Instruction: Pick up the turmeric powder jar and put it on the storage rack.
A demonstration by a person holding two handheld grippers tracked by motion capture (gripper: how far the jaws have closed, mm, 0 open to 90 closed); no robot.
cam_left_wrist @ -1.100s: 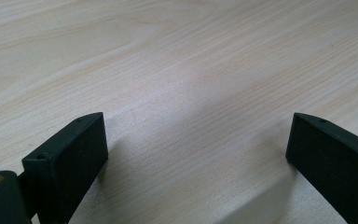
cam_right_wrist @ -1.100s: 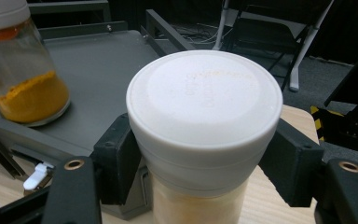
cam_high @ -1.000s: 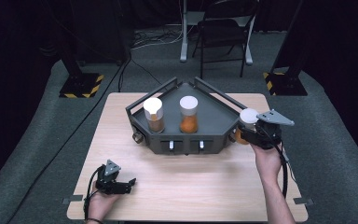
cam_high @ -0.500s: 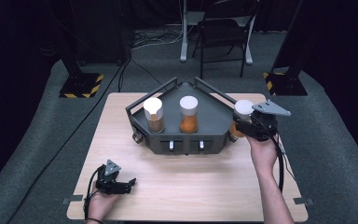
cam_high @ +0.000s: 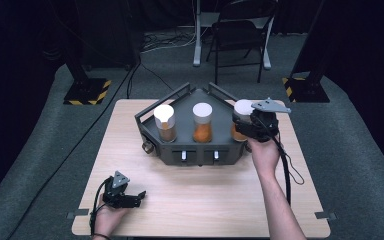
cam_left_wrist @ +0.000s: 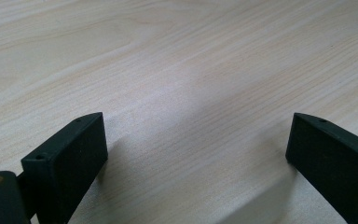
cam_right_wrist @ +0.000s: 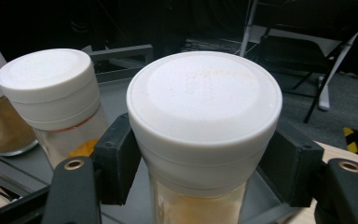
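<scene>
Three white-capped spice jars are being shown at a dark tray [cam_high: 190, 155]; the rightmost jar [cam_right_wrist: 204, 135] is being pinched by the right gripper [cam_high: 254, 126], while the left gripper [cam_high: 122, 196] is being rested spread open on the table [cam_left_wrist: 177, 70].

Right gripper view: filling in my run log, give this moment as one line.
right gripper: shut on spice jar, over rack | left gripper: open, on table

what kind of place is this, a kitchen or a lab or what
Most likely a lab or studio set up for recording, not a kitchen: dark curtained surrounds, stand bases with hazard tape on grey carpet, and a lone wooden table holding a grey rack of spice jars.
</scene>
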